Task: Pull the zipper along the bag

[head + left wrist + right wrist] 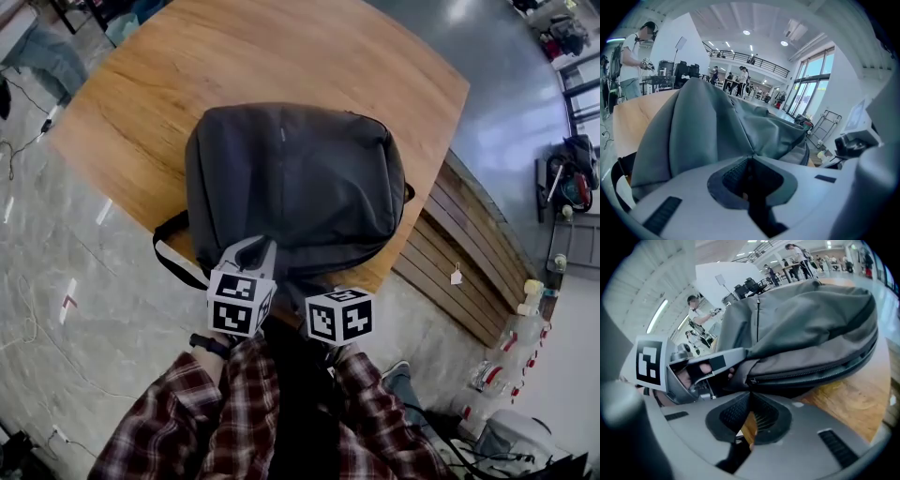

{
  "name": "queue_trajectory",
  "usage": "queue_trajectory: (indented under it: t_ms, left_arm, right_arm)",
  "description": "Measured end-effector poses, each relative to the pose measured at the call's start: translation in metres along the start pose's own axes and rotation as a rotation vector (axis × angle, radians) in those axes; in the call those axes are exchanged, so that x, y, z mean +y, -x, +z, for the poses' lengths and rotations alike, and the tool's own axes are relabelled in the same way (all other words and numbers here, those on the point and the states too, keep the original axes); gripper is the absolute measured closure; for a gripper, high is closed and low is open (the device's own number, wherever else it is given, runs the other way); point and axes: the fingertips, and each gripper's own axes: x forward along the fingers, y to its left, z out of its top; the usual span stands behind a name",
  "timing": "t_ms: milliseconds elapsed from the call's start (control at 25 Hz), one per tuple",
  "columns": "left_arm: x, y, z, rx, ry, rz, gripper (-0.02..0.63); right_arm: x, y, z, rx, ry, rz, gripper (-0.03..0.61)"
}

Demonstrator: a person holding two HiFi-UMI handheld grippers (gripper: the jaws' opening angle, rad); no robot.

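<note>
Left gripper pinches bag at table edge; right gripper nips zipper

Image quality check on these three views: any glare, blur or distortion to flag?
Head view: fisheye bows the table edges; glare patch on the floor top right; backpack sharp. Left gripper view: dark vignette corners, windows at right blown out, left claw soft in the foreground. Right gripper view: strong barrel warp, zipper in focus, right claw soft up close.
</note>
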Motion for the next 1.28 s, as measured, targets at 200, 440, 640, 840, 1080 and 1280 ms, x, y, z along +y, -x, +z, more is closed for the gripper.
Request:
queue_trajectory:
  t_ms: [200,440,640,840,1080,1280]
  left_arm:
    - [0.001,-0.001,-0.001,-0.016,-0.021,0.006,0.575]
    - [0.001,0.0,-0.001,-0.026,-0.025,0.0,0.575]
    - [0.0,0.001,-0.001,-0.035,-0.029,-0.016,0.581]
    - [0.003,0.004,0.0,-0.055,-0.077,-0.038,0.603]
    - [0.012,0.006,0.003,-0.045,-0.146,-0.07,0.603]
    - [0.027,0.007,0.005,-0.033,-0.212,-0.09,0.603]
  right_arm:
    - [0.003,0.006,0.002,-0.041,-0.198,0.205,0.563]
    - [0.008,0.017,0.01,-0.109,-0.456,0.437,0.566]
    - [0.007,0.022,0.02,-0.184,-0.752,0.661,0.566]
    - [0.003,0.025,0.02,-0.186,-0.852,0.721,0.565]
    - [-0.025,0.05,0.023,-0.214,-0.856,0.703,0.565]
    - [-0.061,0.075,0.03,-0.258,-0.811,0.63,0.565]
